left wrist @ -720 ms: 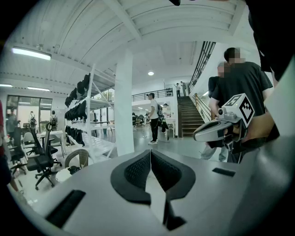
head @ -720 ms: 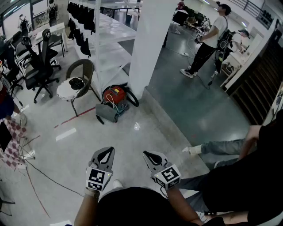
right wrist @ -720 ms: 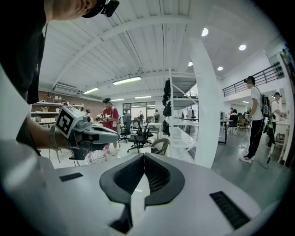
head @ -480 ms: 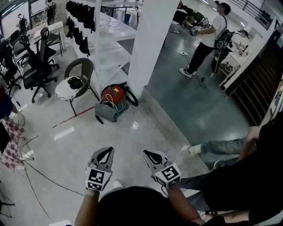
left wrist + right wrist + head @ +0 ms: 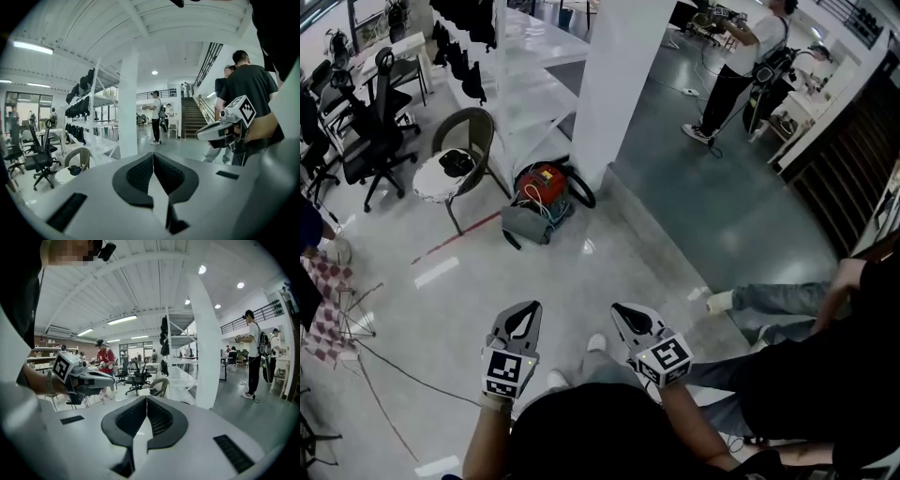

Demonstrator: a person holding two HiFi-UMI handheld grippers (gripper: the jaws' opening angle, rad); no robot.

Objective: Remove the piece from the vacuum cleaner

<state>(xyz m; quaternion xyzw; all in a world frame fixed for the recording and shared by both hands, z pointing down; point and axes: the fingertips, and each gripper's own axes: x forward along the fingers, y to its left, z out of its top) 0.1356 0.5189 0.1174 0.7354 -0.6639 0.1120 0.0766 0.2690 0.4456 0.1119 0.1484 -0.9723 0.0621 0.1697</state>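
Observation:
A red vacuum cleaner with a black hose sits on the floor at the foot of a white pillar, well ahead of me. A grey bag lies against its near side. Both grippers are held low in front of my body, far from the vacuum. My left gripper is shut with nothing in it, its pads pressed together. My right gripper is likewise shut and empty, its pads meeting. Each gripper shows in the other's view, the right gripper and the left gripper.
A wicker chair stands left of the vacuum, with white shelving behind it. Office chairs are at the far left. A person stands at the far right; another person's leg stretches out close on my right. Cables run across the floor.
The view has moved forward and tilted down: the vacuum sits a little higher in the frame and my feet now show. Both grippers stay shut and shifted slightly.

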